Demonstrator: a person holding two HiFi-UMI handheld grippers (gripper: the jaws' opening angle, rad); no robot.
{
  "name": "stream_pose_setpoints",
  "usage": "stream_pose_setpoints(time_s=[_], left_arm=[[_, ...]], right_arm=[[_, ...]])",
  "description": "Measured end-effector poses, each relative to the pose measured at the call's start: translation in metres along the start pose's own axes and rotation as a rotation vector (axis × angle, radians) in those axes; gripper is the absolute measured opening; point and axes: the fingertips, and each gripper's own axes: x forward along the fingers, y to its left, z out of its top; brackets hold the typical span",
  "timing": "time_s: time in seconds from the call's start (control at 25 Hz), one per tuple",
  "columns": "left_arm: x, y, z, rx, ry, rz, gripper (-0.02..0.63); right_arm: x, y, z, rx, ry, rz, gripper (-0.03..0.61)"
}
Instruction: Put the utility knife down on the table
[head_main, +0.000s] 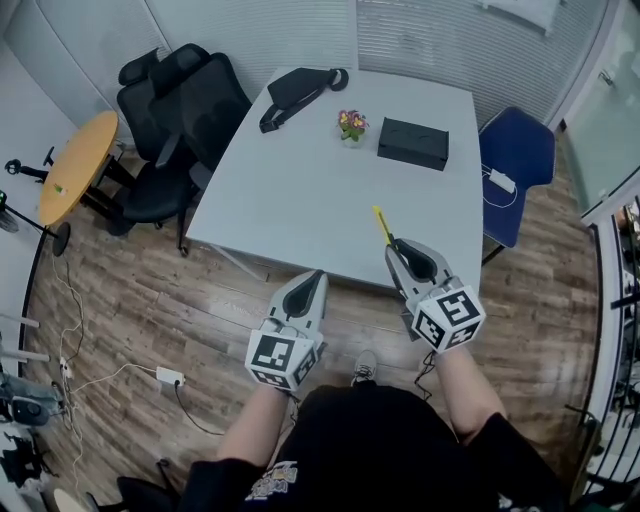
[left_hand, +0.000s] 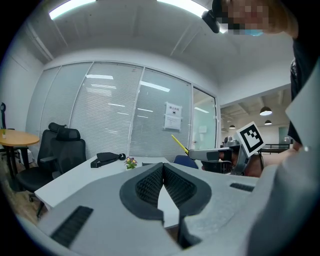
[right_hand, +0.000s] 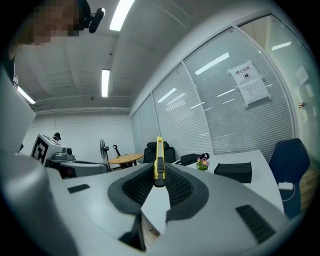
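A slim yellow utility knife (head_main: 381, 225) (right_hand: 159, 162) sticks out forward and upward from my right gripper (head_main: 394, 244) (right_hand: 159, 184), whose jaws are shut on its lower end. It hangs over the near edge of the light grey table (head_main: 300, 190). From the left gripper view the knife (left_hand: 179, 143) shows as a yellow bar at the right gripper's tip. My left gripper (head_main: 317, 277) (left_hand: 163, 167) is shut with nothing in it, held off the table's near edge over the wooden floor.
On the table's far side lie a black box (head_main: 413, 142), a small flower pot (head_main: 351, 125) and a black pouch (head_main: 297, 92). Black office chairs (head_main: 175, 110) stand at the left, a blue chair (head_main: 517, 165) at the right, a round wooden table (head_main: 78, 165) far left.
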Motion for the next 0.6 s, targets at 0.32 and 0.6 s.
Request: stream_pose_setpoints(time_s=[0.32, 0.6], left_arm=[[0.033, -0.002, 0.002, 0.003, 0.011, -0.005, 0.005], [0.055, 0.012, 0.003, 0.008, 0.015, -0.033, 0.006]], right_arm=[[0.012, -0.036, 0.001, 0.014, 0.005, -0.008, 0.071], [0.034, -0.05, 0.004, -0.004, 0.011, -0.026, 0.071]])
